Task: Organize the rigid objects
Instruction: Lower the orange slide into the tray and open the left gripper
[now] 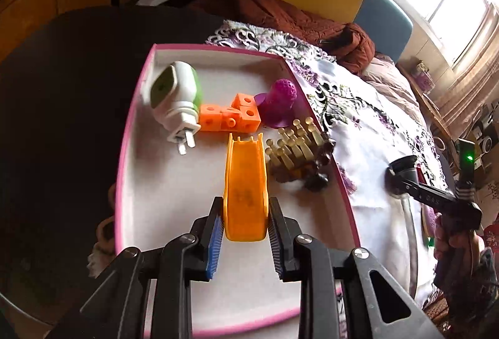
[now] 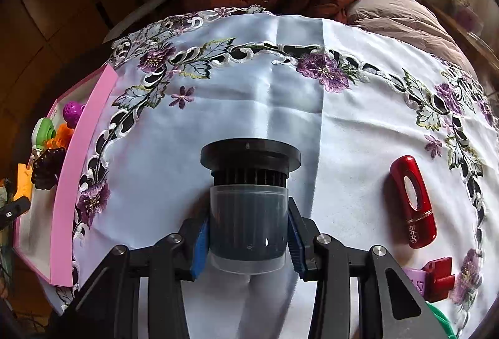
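Orange plastic slide-shaped toy (image 1: pixel 246 195) clamped by left gripper (image 1: pixel 246 223), lower centre, over pink-rimmed tray (image 1: pixel 124 133); black-capped translucent cylinder (image 2: pixel 248 208) clamped by right gripper (image 2: pixel 248 236).

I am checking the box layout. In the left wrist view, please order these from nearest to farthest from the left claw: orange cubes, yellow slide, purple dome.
1. yellow slide, between the left claw's pads.
2. orange cubes, just past the slide's far end.
3. purple dome, farthest, near the box's right wall.

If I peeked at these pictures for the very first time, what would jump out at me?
Probably the bright orange toy slide pinched in the left hand-held gripper, over the pink-edged box of little toys. Then the dark round filter gripped by the right hand-held gripper above the flowery white tablecloth, with a shiny red case lying to its right.
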Demonstrator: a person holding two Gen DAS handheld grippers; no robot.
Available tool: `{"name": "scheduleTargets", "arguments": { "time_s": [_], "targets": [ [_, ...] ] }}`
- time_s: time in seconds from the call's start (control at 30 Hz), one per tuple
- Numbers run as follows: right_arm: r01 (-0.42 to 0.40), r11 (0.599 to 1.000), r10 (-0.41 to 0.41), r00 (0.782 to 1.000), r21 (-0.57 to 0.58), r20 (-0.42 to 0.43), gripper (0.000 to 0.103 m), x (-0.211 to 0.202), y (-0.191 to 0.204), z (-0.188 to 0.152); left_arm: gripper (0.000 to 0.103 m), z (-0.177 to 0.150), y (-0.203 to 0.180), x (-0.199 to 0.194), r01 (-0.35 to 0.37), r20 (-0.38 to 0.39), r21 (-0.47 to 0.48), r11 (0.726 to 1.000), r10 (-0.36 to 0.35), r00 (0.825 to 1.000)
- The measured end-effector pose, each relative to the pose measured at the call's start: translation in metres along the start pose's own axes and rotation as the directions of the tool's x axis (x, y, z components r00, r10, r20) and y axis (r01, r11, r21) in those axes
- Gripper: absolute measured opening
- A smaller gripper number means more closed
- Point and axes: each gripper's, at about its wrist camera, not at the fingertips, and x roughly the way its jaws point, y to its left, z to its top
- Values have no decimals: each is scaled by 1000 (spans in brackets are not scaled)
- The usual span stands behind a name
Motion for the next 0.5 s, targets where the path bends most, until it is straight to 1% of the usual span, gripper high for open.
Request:
{"name": "scheduleTargets", "arguments": {
  "time_s": [0.17,0.27,0.4,0.43,0.5],
  "targets": [
    [2,1000,-2,1000,4,1,43,1,-2,1,26,15,-6,30,1,-40,-26,1000,-2,999],
    [3,1000,-3,1000,5,2,43,1,-3,2,26,23,-12,41,-17,-37,-9,1000,17,999],
    [5,1000,-5,1000,8,1,43,1,-5,3,26,31,-14,45,-28,-36,-13,1000,27,999],
    [7,1000,-7,1000,8,1,43,2,-5,3,27,32,-14,46,-33,-36,-8,999,33,999],
    [11,1000,-11,1000,9,1,43,2,-6,3,33,33,-13,45,-42,-37,-7,999,42,998]
  ]
}}
